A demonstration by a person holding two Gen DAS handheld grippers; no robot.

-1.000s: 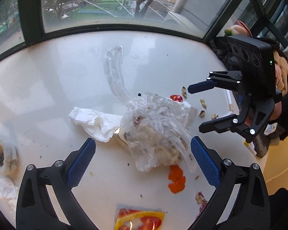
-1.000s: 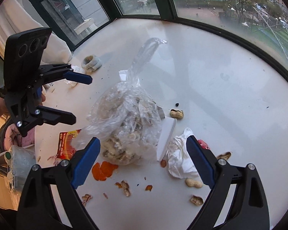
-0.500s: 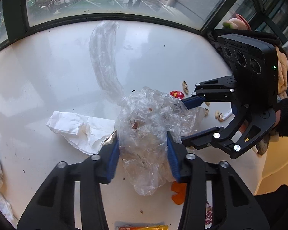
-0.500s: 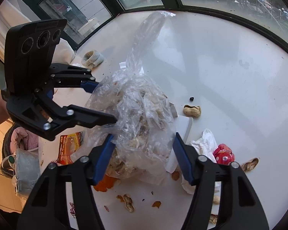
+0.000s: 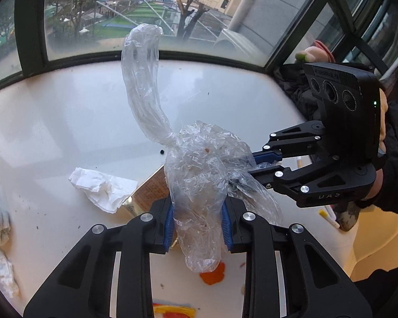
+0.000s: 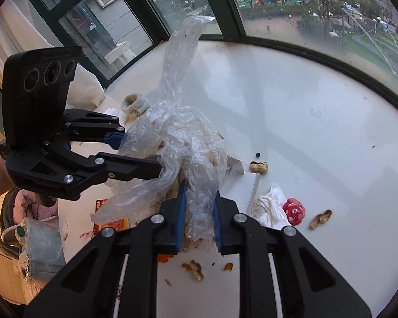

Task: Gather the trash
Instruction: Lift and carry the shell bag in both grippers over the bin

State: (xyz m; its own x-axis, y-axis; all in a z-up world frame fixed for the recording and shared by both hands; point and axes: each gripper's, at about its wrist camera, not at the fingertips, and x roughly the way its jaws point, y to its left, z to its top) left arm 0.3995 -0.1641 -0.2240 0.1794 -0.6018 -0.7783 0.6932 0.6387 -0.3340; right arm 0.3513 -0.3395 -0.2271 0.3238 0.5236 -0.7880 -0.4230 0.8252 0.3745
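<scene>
A clear crumpled plastic bag holding peanut shells sits in the middle of the white table, and its twisted tail rises toward the window. My left gripper has its jaws closing, with the blue pads pressing on the bag's near end. From the right, my right gripper pinches the bag's side. In the right wrist view the bag is squeezed between the closing jaws of my right gripper. There my left gripper grips the bag from the left.
A white tissue, a brown carton and orange peel lie around the bag. Peanut shells, a red dotted wrapper, another tissue and a knitted ring are scattered on the table. Windows edge its far side.
Both grippers went from wide open around the bag to clamped on it. The bag has bunched up and risen a little, and its tail now stands taller.
</scene>
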